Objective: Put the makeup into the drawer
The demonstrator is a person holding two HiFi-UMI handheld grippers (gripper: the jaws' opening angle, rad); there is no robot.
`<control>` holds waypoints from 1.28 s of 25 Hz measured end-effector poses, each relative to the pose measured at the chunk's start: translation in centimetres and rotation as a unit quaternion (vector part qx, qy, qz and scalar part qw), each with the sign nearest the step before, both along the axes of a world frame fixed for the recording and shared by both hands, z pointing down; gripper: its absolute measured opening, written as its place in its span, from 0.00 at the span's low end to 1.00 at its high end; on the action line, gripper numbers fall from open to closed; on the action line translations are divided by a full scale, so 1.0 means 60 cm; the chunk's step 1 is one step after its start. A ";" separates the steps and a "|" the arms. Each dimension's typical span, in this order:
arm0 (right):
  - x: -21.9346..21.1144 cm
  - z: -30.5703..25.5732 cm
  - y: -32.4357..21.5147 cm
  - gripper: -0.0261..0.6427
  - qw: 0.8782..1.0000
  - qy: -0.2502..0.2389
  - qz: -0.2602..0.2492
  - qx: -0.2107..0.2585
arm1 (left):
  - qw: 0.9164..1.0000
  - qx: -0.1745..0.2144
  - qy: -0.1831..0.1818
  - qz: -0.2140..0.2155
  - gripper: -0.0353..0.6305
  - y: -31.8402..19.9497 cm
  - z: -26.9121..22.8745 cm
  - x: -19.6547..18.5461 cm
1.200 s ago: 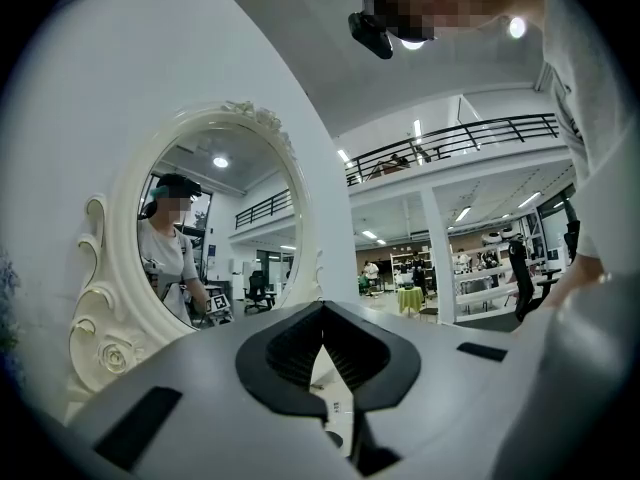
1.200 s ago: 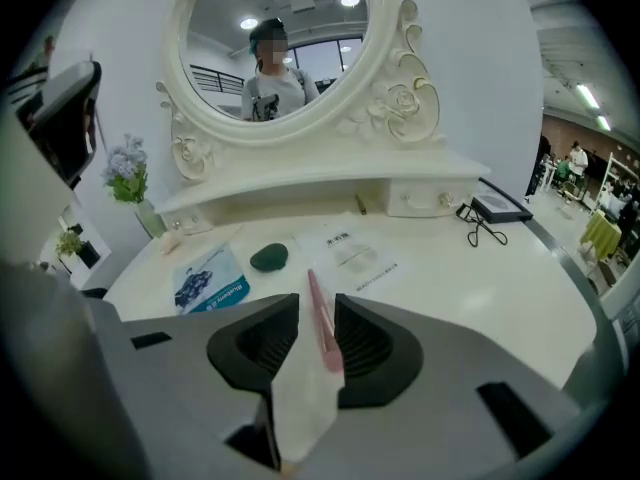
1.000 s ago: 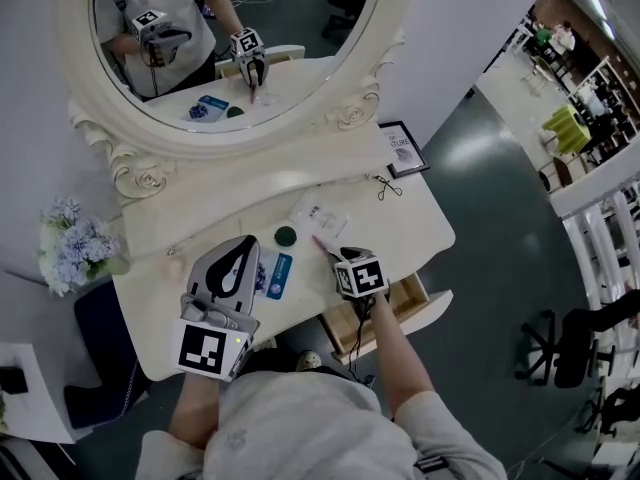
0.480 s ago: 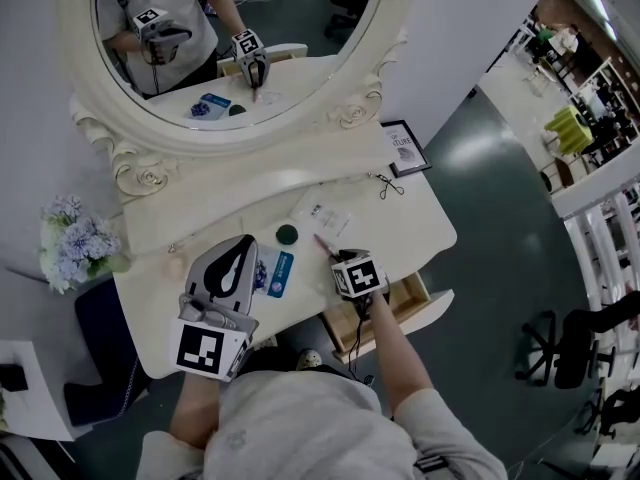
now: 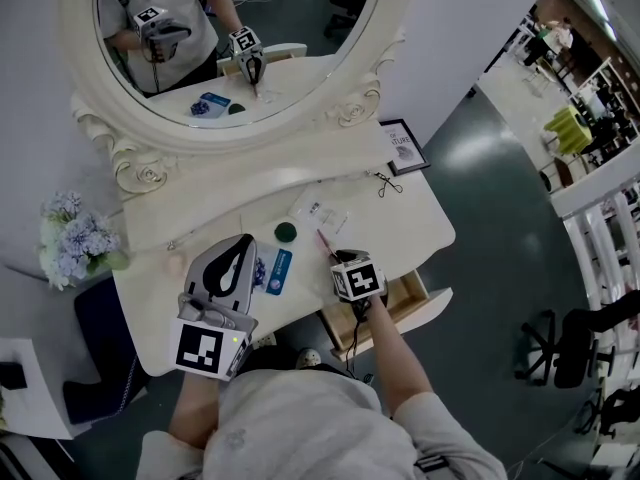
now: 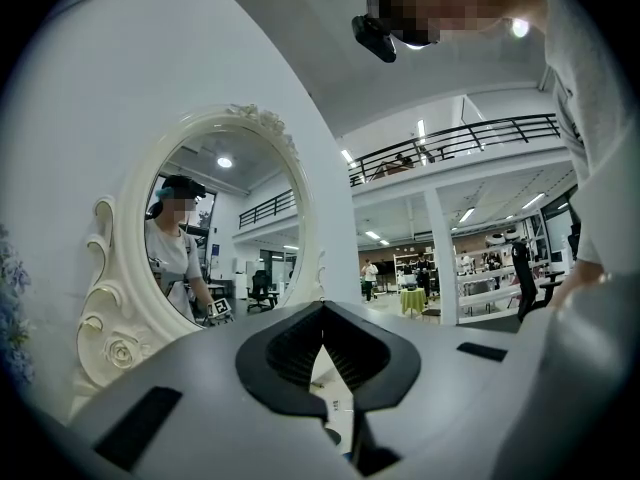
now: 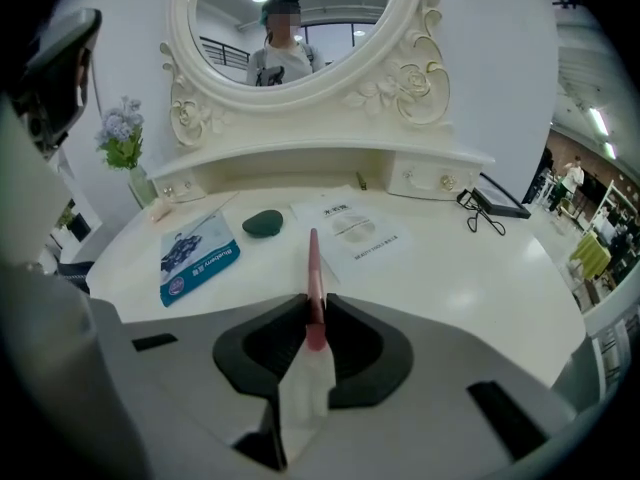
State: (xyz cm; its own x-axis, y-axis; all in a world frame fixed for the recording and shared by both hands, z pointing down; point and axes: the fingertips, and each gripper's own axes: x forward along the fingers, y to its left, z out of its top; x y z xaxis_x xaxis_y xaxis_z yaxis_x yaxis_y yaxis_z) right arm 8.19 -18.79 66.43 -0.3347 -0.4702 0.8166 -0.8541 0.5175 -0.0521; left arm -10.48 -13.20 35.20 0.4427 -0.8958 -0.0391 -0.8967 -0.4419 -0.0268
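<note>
Right gripper view first: the pink makeup stick (image 7: pixel 314 263) is pinched by its near end between the jaws of the right gripper (image 7: pixel 316 313), which have just been closing on it. The rest of the stick points to twelve o'clock over the dressing table (image 7: pixel 470 268). An end grip from a downward tilt is judged to suit so thin a thing lying flat. Whether its far tip is off the tabletop cannot be told.

At eleven o'clock a dark green piece (image 7: pixel 263 223) is seen, and just beside the stick at one o'clock a paper sheet (image 7: pixel 355 230); neither is touched.

In the head view the left gripper (image 5: pixel 240 246) is parked at nine o'clock, clenched on nothing, likely kept out of the way. The open drawer (image 5: pixel 415 298) waits at four o'clock, below the table's front edge. That edge must be cleared; otherwise the way looks free.
</note>
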 end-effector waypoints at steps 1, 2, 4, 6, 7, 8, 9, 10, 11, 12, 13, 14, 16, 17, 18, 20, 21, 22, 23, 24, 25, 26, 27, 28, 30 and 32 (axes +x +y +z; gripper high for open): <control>0.000 -0.006 0.002 0.14 1.000 -0.012 0.004 0.003 | 1.000 0.000 0.000 0.000 0.08 0.000 -0.001 0.001; 0.001 -0.012 0.005 0.14 1.000 -0.024 0.009 0.006 | 1.000 0.001 0.001 0.001 0.08 0.000 -0.001 0.003; 0.002 -0.022 0.012 0.14 0.999 -0.047 0.016 0.012 | 1.000 0.002 0.002 0.003 0.08 0.001 -0.002 0.006; 0.005 -0.033 0.019 0.14 0.997 -0.068 0.022 0.020 | 1.000 0.002 0.002 0.005 0.08 0.003 -0.002 0.011; 0.007 -0.040 0.022 0.14 0.996 -0.077 0.025 0.025 | 1.000 -0.001 0.001 0.007 0.08 0.005 0.000 0.014; 0.009 -0.047 0.025 0.14 0.995 -0.087 0.029 0.031 | 1.000 -0.008 -0.003 0.010 0.08 0.007 0.004 0.017; 0.010 -0.055 0.028 0.14 0.994 -0.097 0.033 0.037 | 1.000 -0.014 -0.006 0.013 0.08 0.009 0.008 0.019; 0.012 -0.064 0.031 0.14 0.992 -0.109 0.036 0.044 | 1.000 -0.016 -0.007 0.014 0.08 0.009 0.009 0.022; 0.014 -0.073 0.034 0.14 0.990 -0.122 0.039 0.051 | 1.000 -0.014 -0.006 0.015 0.08 0.009 0.008 0.024; 0.015 -0.082 0.037 0.14 0.988 -0.135 0.041 0.059 | 1.000 -0.007 -0.003 0.014 0.08 0.009 0.003 0.026; 0.016 -0.090 0.040 0.14 0.986 -0.149 0.041 0.067 | 1.000 0.000 0.001 0.014 0.08 0.008 -0.001 0.028; 0.018 -0.099 0.044 0.14 0.983 -0.162 0.042 0.075 | 1.000 0.003 0.002 0.014 0.08 0.008 -0.003 0.029; 0.023 -0.116 0.052 0.14 0.978 -0.185 0.045 0.088 | 1.000 0.000 0.000 0.015 0.08 0.010 0.000 0.032; 0.027 -0.123 0.056 0.14 0.975 -0.196 0.048 0.093 | 1.000 -0.005 -0.003 0.017 0.08 0.012 0.004 0.033; 0.031 -0.129 0.060 0.14 0.973 -0.204 0.051 0.097 | 1.000 -0.008 -0.004 0.017 0.08 0.013 0.006 0.034; 0.041 -0.138 0.067 0.14 0.970 -0.215 0.055 0.104 | 1.000 -0.004 -0.002 0.017 0.08 0.013 0.002 0.036; 0.046 -0.142 0.071 0.14 0.969 -0.217 0.056 0.107 | 1.000 -0.005 -0.003 0.018 0.08 0.014 0.003 0.038; 0.051 -0.146 0.076 0.14 0.968 -0.218 0.056 0.110 | 1.000 -0.007 -0.004 0.019 0.08 0.015 0.003 0.039; 0.056 -0.148 0.081 0.14 0.968 -0.218 0.055 0.113 | 1.000 -0.004 -0.002 0.019 0.08 0.016 0.000 0.041; 0.060 -0.150 0.085 0.14 0.968 -0.216 0.052 0.115 | 1.000 0.002 0.001 0.018 0.08 0.015 -0.003 0.042; 0.064 -0.151 0.090 0.14 0.969 -0.212 0.048 0.117 | 1.000 0.005 0.003 0.018 0.08 0.015 -0.006 0.043; 0.068 -0.150 0.095 0.14 0.970 -0.207 0.043 0.118 | 1.000 0.006 0.004 0.018 0.08 0.016 -0.007 0.045; 0.073 -0.147 0.101 0.14 0.972 -0.201 0.039 0.118 | 1.000 0.006 0.004 0.018 0.08 0.016 -0.007 0.045; 0.078 -0.144 0.108 0.14 0.973 -0.195 0.036 0.117 | 1.000 0.006 0.004 0.018 0.08 0.017 -0.007 0.046; 0.090 -0.134 0.122 0.14 0.976 -0.185 0.035 0.111 | 1.000 0.006 0.003 0.019 0.08 0.020 -0.007 0.048; 0.105 -0.120 0.136 0.14 0.979 -0.176 0.035 0.101 | 1.000 0.007 0.003 0.019 0.08 0.022 -0.008 0.049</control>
